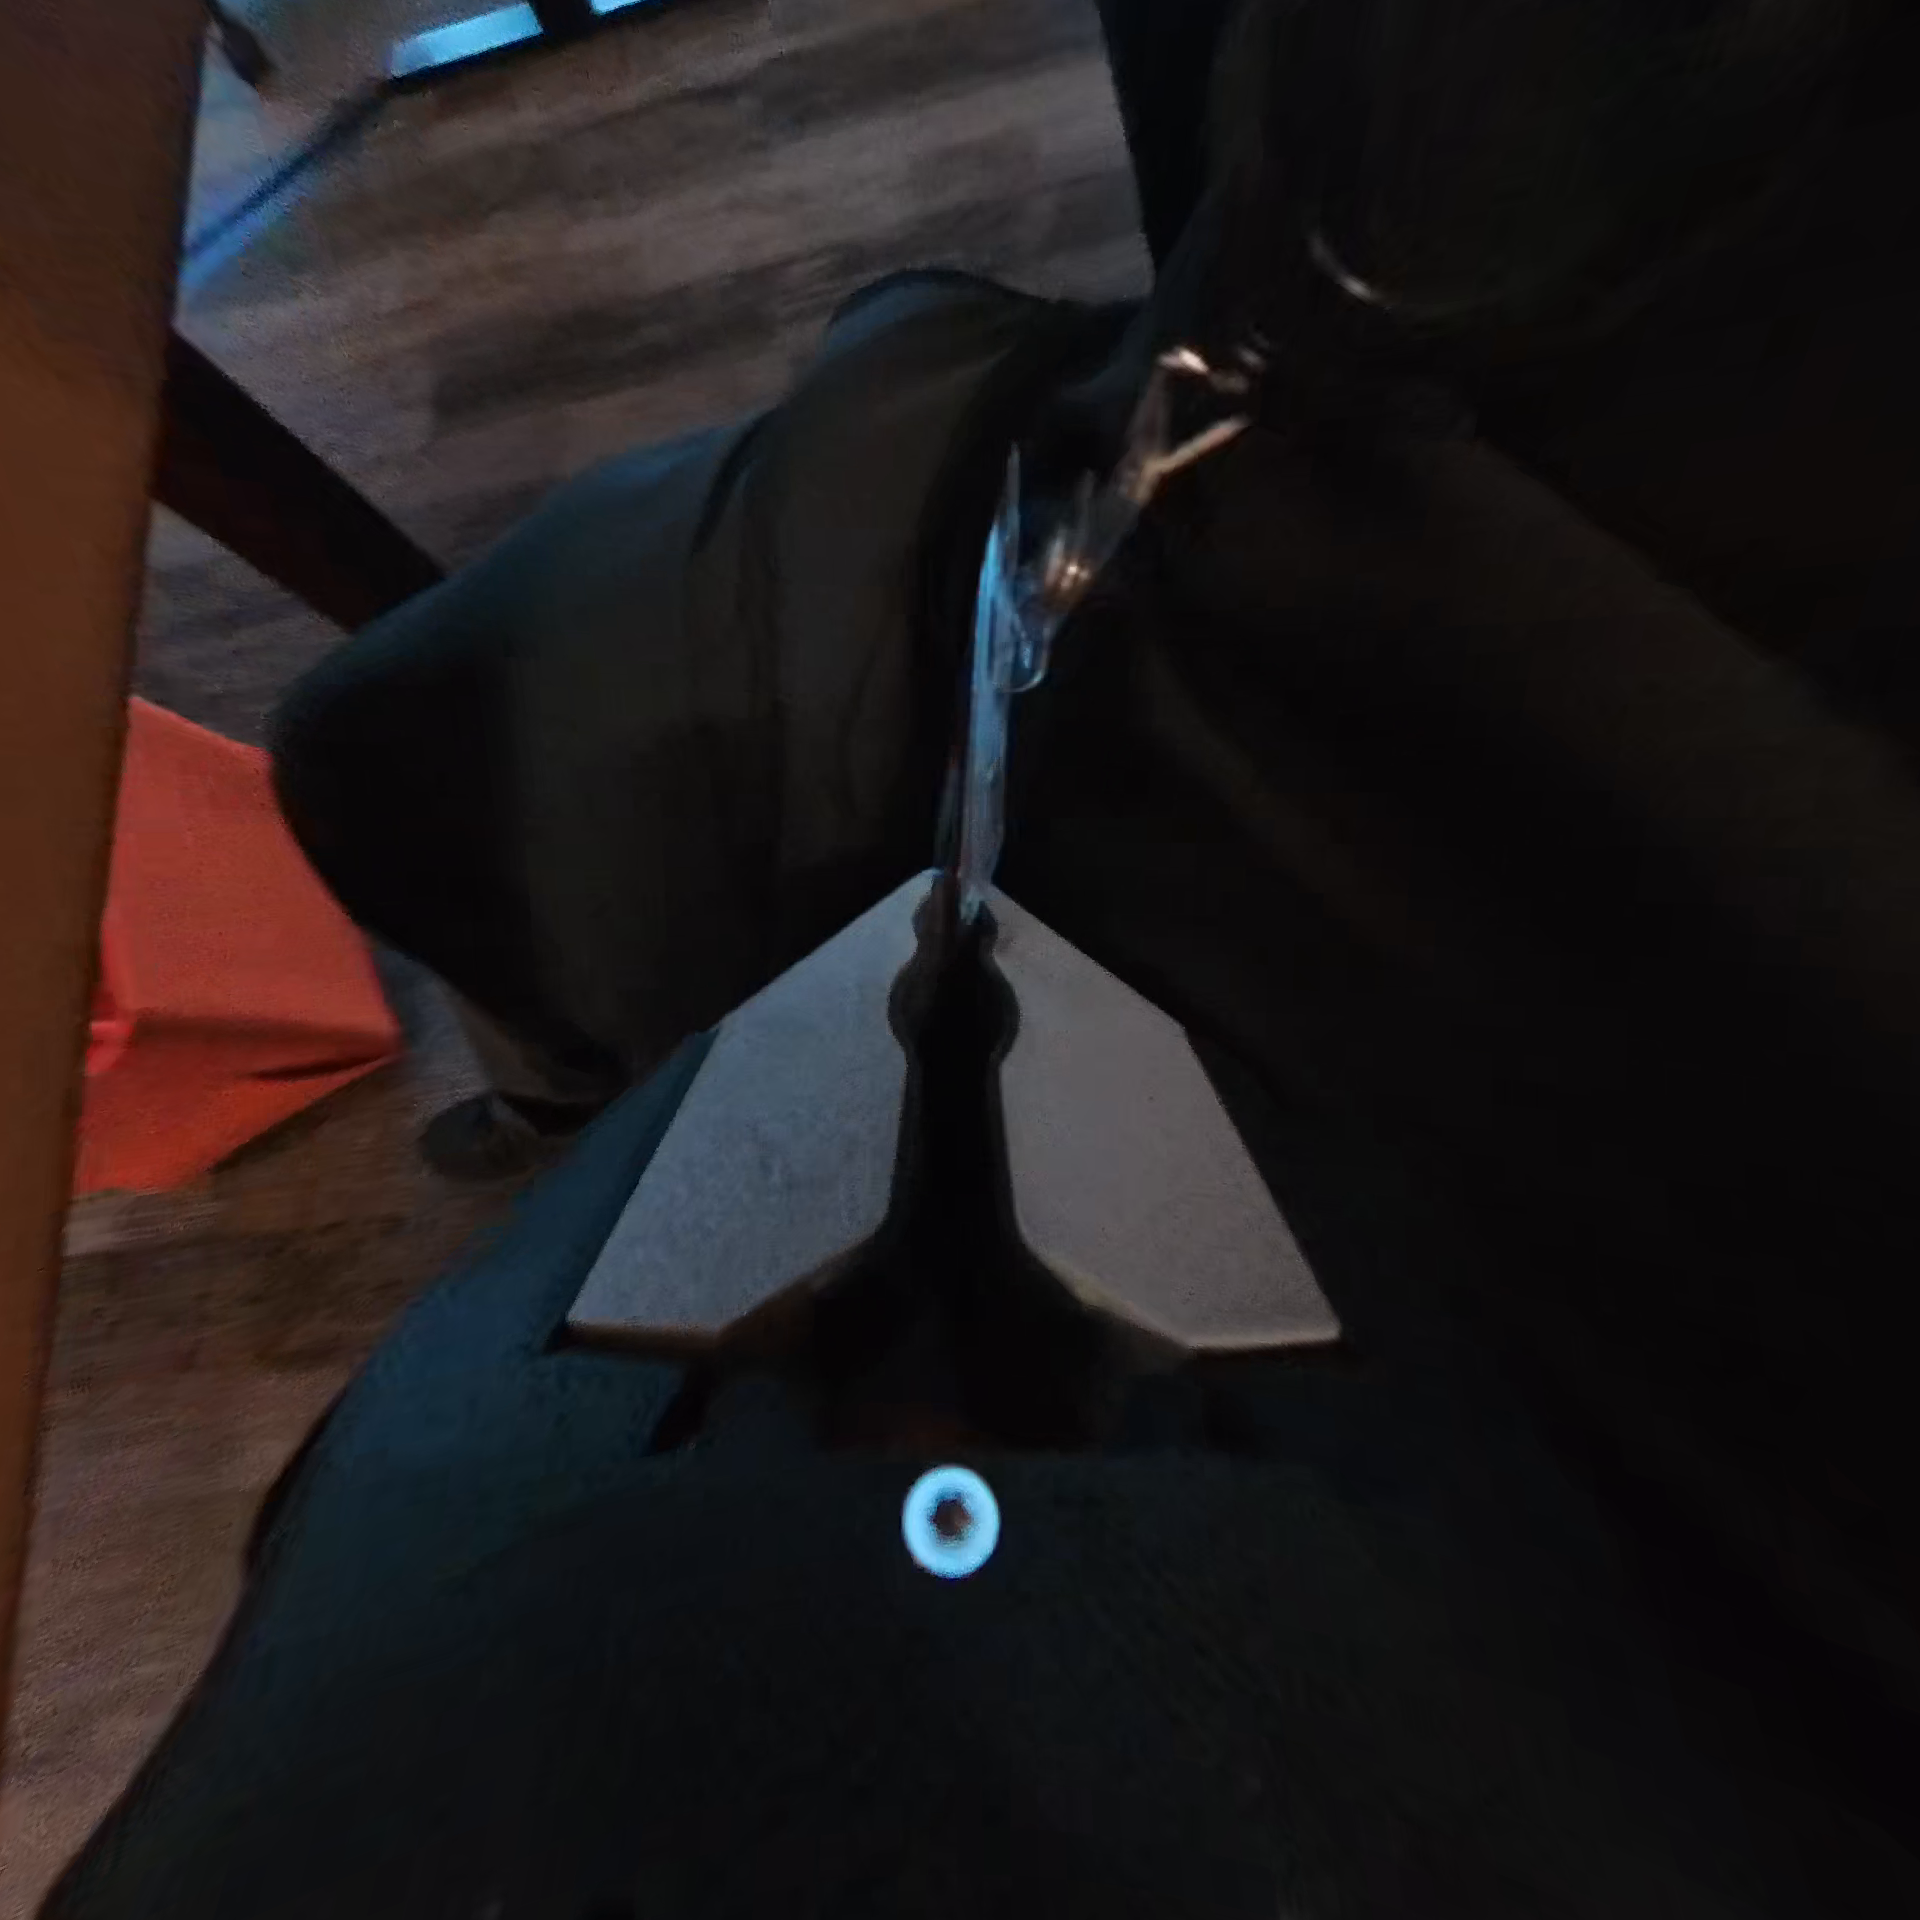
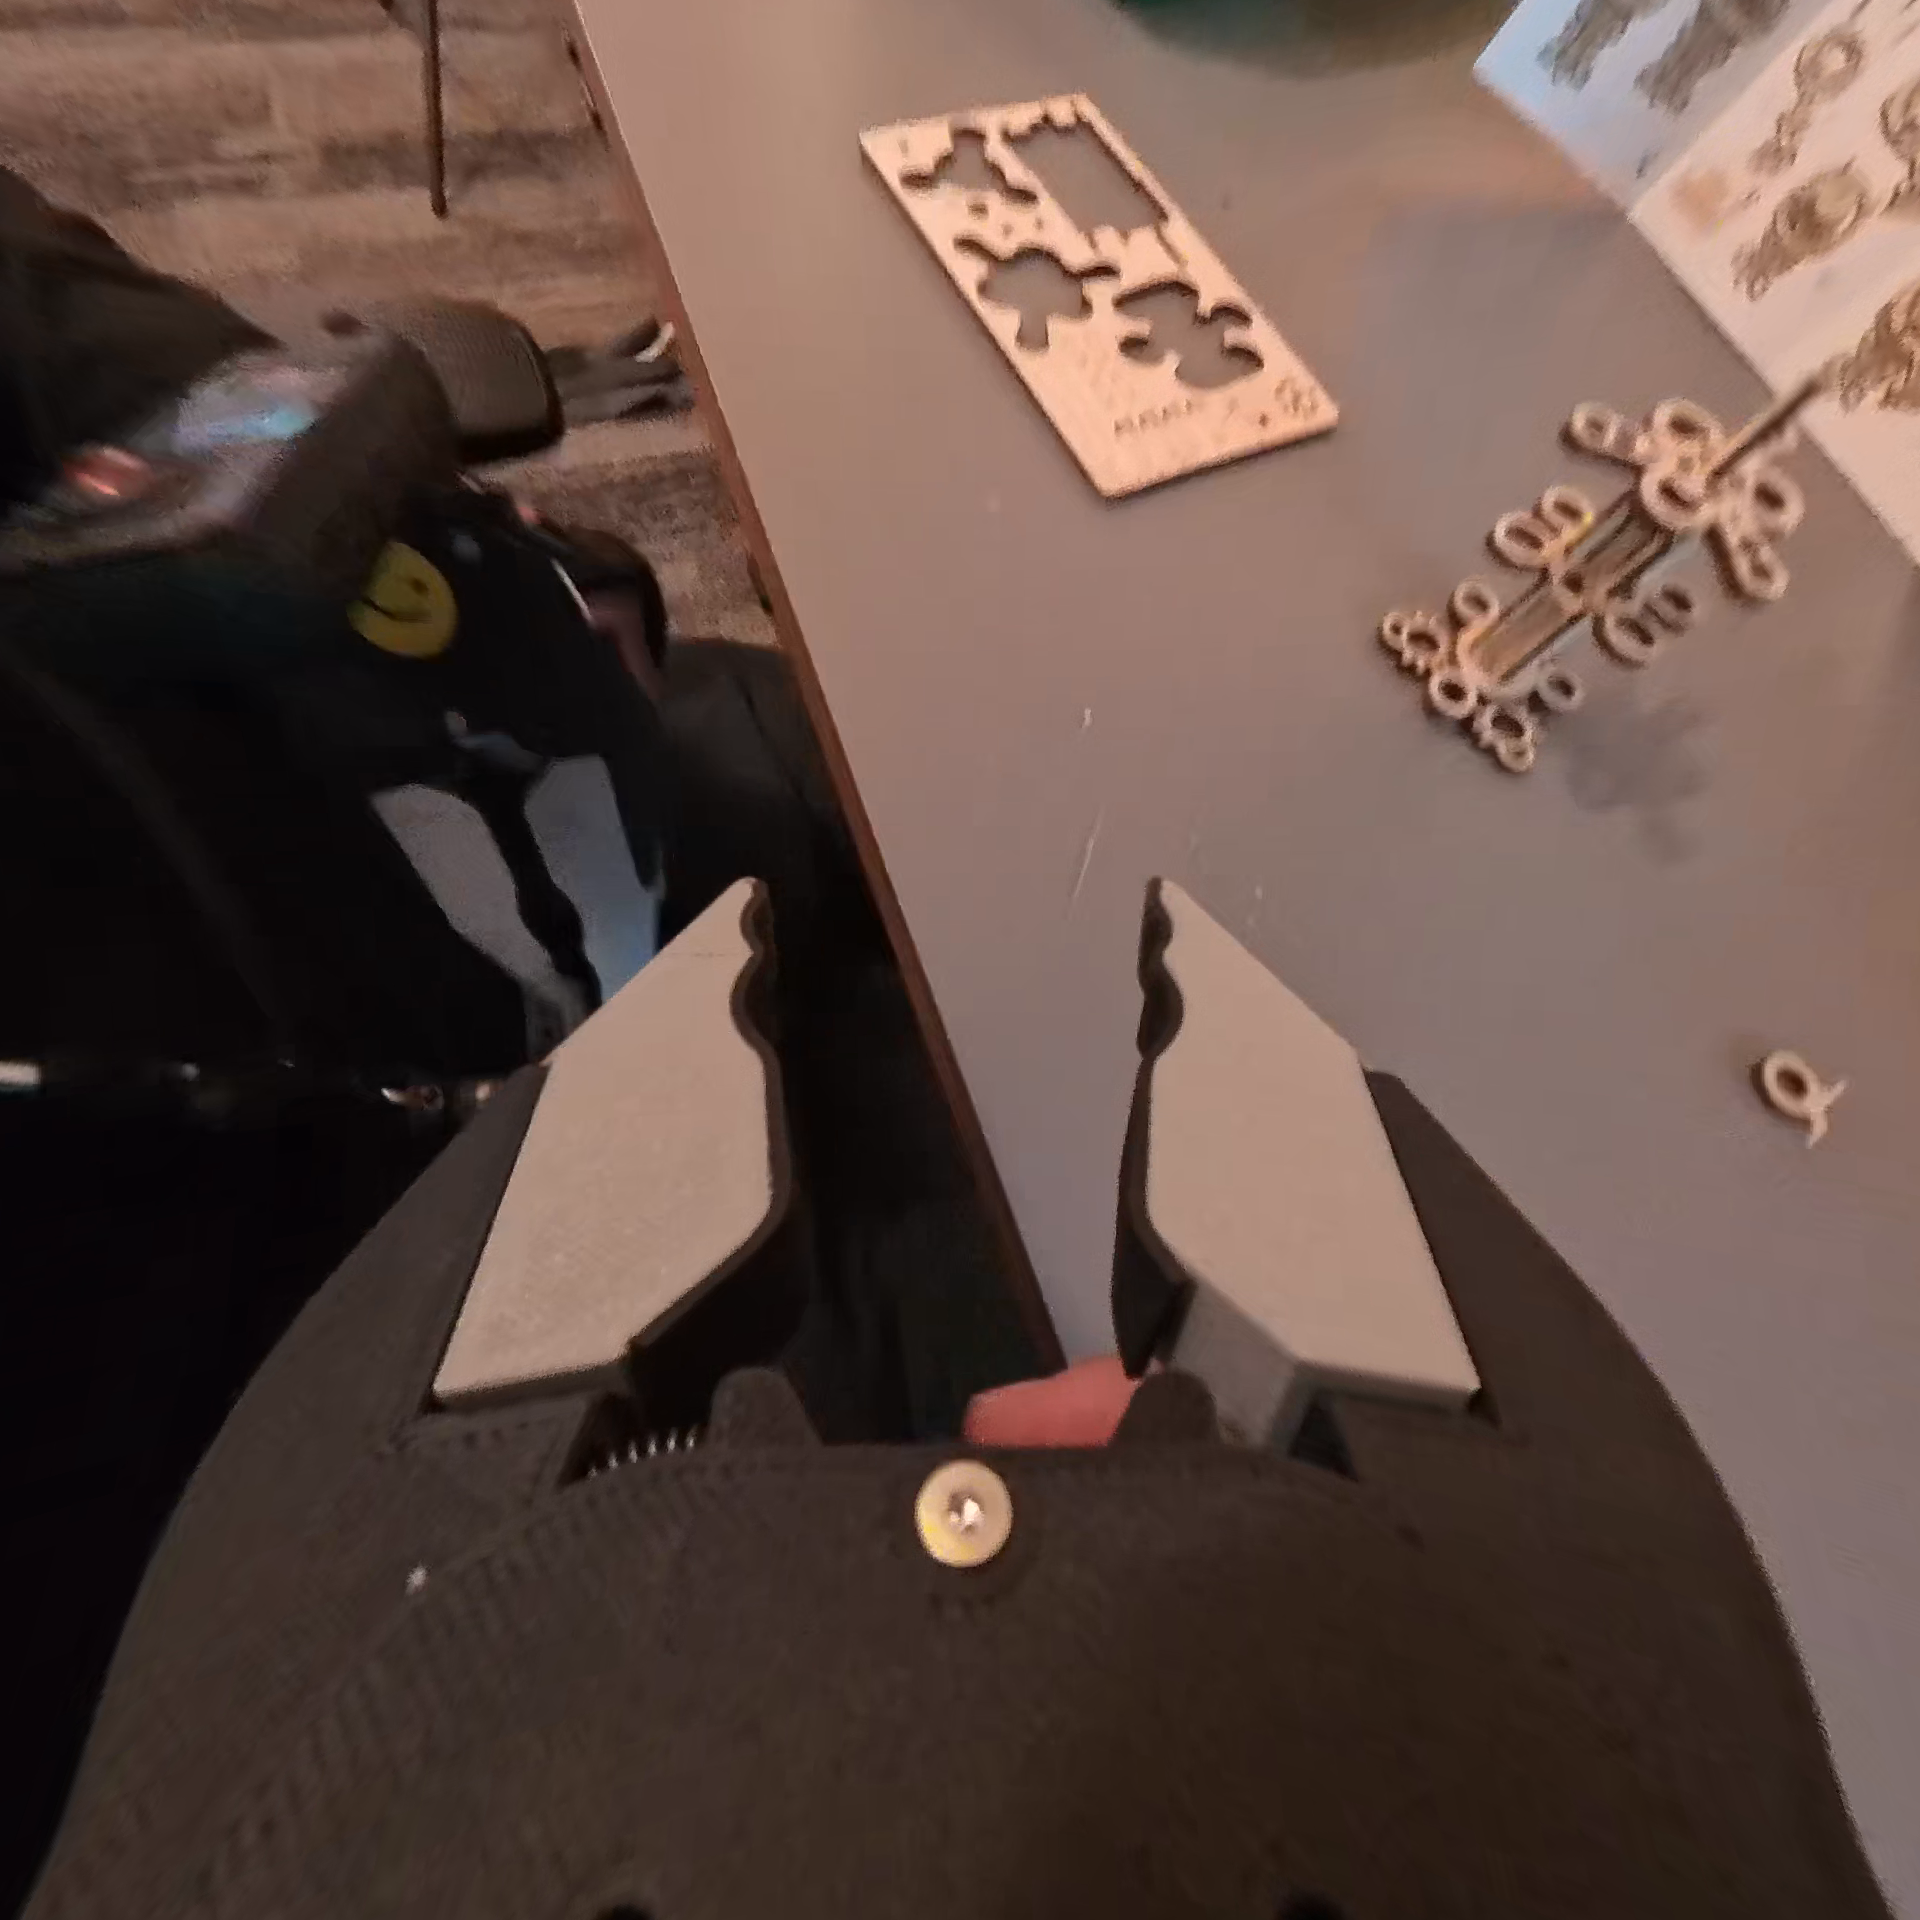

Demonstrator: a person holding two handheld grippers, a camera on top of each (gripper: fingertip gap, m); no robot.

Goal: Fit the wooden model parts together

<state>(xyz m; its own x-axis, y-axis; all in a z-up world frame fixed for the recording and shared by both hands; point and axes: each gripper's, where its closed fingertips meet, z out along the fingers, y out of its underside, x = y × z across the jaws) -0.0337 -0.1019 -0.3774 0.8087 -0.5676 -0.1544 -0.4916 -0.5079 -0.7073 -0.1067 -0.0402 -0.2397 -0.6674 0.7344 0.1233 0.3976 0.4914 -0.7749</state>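
Grey counter (image 2: 1195, 790) carries the half-built wooden model (image 2: 1590, 592) far right, so the wide right tongs (image 2: 956, 935) should approach slowly, while the left tongs (image 1: 961, 914), pinching a thin clear sleeve (image 1: 992, 665) below the edge, lift.

Table (image 2: 1195, 644) right, floor (image 2: 312, 135) off its left edge. On the table: cut-out sheet (image 2: 1096, 301) at the back, assembled model (image 2: 1590, 582) right of it, leaflet (image 2: 1766, 197) behind model, loose piece (image 2: 1792, 1091) nearest.
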